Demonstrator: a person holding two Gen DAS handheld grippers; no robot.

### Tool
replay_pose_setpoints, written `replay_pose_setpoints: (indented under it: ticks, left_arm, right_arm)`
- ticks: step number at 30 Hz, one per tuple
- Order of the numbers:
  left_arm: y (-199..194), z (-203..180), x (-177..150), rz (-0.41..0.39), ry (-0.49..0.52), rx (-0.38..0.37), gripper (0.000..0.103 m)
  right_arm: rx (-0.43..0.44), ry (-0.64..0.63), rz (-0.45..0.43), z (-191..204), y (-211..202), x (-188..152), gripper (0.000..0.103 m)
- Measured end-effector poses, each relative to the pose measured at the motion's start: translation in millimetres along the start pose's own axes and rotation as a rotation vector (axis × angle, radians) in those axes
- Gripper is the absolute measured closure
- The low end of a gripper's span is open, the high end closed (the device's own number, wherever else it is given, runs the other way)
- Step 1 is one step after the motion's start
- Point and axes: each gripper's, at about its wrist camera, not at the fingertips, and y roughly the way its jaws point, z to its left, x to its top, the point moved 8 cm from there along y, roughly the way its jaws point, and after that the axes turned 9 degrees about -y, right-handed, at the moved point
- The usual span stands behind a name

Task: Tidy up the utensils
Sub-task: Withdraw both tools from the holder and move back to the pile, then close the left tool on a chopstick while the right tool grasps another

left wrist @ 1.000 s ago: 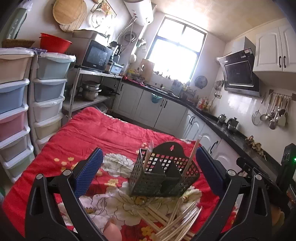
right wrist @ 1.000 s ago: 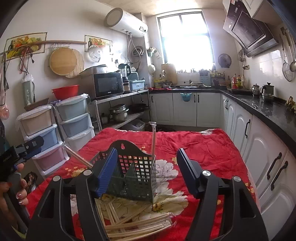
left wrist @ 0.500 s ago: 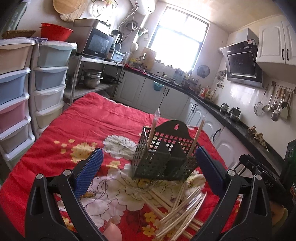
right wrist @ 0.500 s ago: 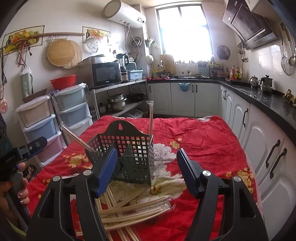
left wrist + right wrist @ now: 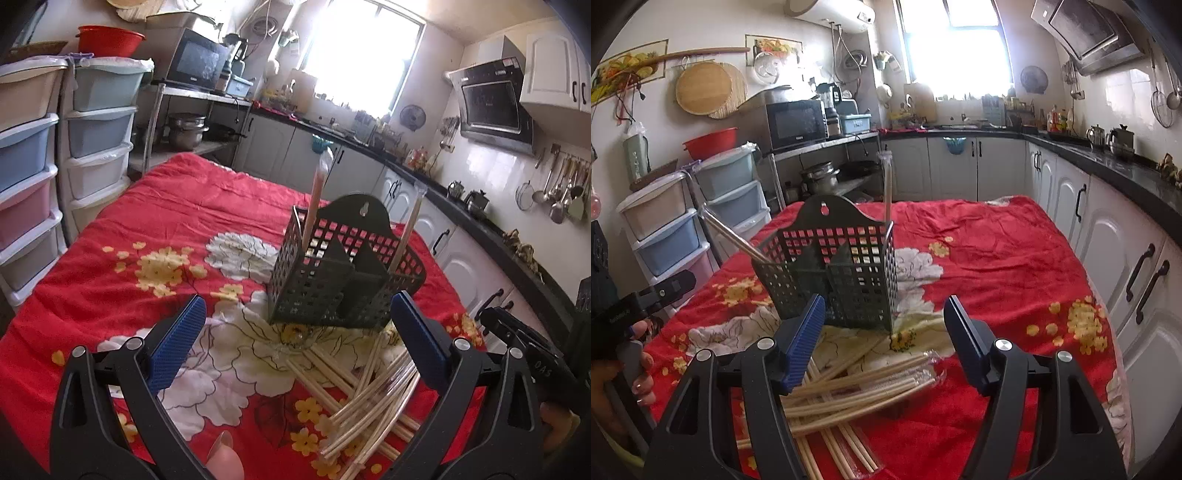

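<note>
**Picking the next chopsticks out of the loose pile**

The landmark is the black perforated caddy [image 5: 343, 273], which stands upright on the red floral cloth [image 5: 166, 229] in the middle of the table. Two wrapped pairs of chopsticks are already in it: one [image 5: 314, 206] leans in its left rear compartment as the left wrist view shows it, the other [image 5: 406, 236] at its right side. The rest lie in a loose, crossed pile of chopsticks [image 5: 369, 391] on the cloth, right in front of the caddy's base.

The left gripper [image 5: 295, 339] has its jaws wide apart and empty, framing the caddy and hovering over the near side of the pile. The right gripper [image 5: 884, 347] is likewise spread with nothing between its blue pads [image 5: 803, 343], placed in front of the caddy, above the pile.

The step in hand looks like a grasp from the pile. To do it well, choose a pair lying on top, away from the caddy's foot, so that the fingers do not nudge the light caddy. Bring the pads down across the sticks' length, not along it, and close near the middle so the pair lifts level. The clear wrappers are probably slippery; a firm squeeze helps. One hand could steady the caddy while the other loads it.
</note>
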Motion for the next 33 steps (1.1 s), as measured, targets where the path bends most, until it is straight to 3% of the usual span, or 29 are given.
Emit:
replay_pose_setpoints:
  ticks: [24, 33]
  left_arm:
    - [44.5, 10.7, -47.0, 0.171, 0.001, 0.042, 0.011]
    - [65.0, 18.5, -66.5, 0.273, -0.07, 0.016, 0.039]
  right_arm:
    - [-0.011, 0.1, 0.205, -15.3, 41.2, -57.1, 0.039]
    - [0.003, 0.207, 0.307, -23.6, 68.6, -81.2, 0.054]
